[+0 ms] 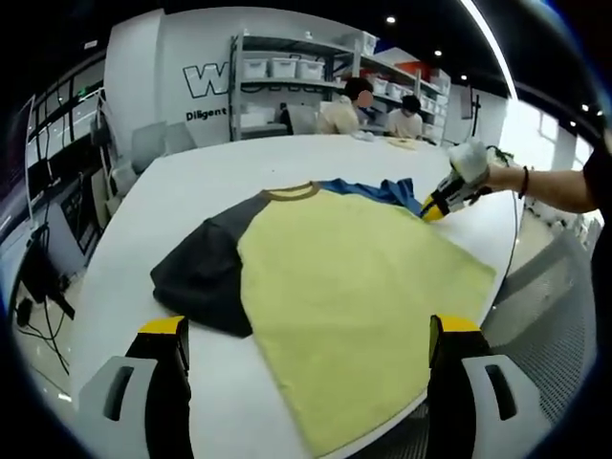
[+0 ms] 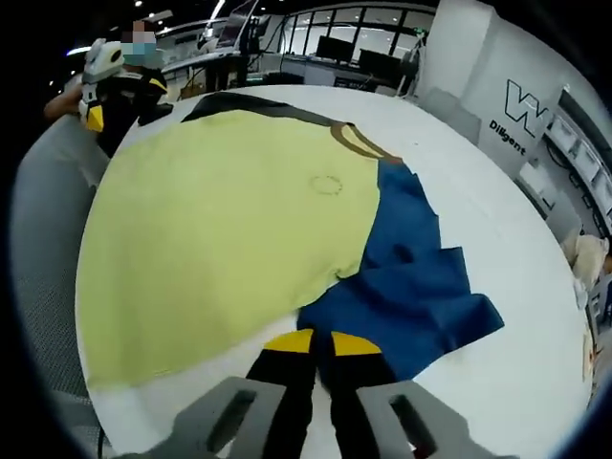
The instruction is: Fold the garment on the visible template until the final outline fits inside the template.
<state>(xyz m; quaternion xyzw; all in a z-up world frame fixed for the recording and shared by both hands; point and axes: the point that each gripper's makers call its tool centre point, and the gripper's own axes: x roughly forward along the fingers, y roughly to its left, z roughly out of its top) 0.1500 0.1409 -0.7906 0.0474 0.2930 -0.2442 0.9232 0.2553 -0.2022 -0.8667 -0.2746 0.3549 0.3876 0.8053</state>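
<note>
Garment [image 1: 354, 287] lay spread flat on the white table [image 1: 210, 172], its yellow body reaching the near edge, a dark sleeve [image 1: 201, 277] to the left and a blue sleeve [image 2: 411, 287] on the far right. No template outline could be made out. In the right gripper view, the right gripper [image 2: 320, 342] had its jaws closed together at the blue sleeve's edge, though whether cloth was pinched was unclear. The left gripper [image 1: 306, 330] hovered near the hem, jaws wide apart. Risk: pulling the sleeve with one grip could drag the shirt off the table's edge.
</note>
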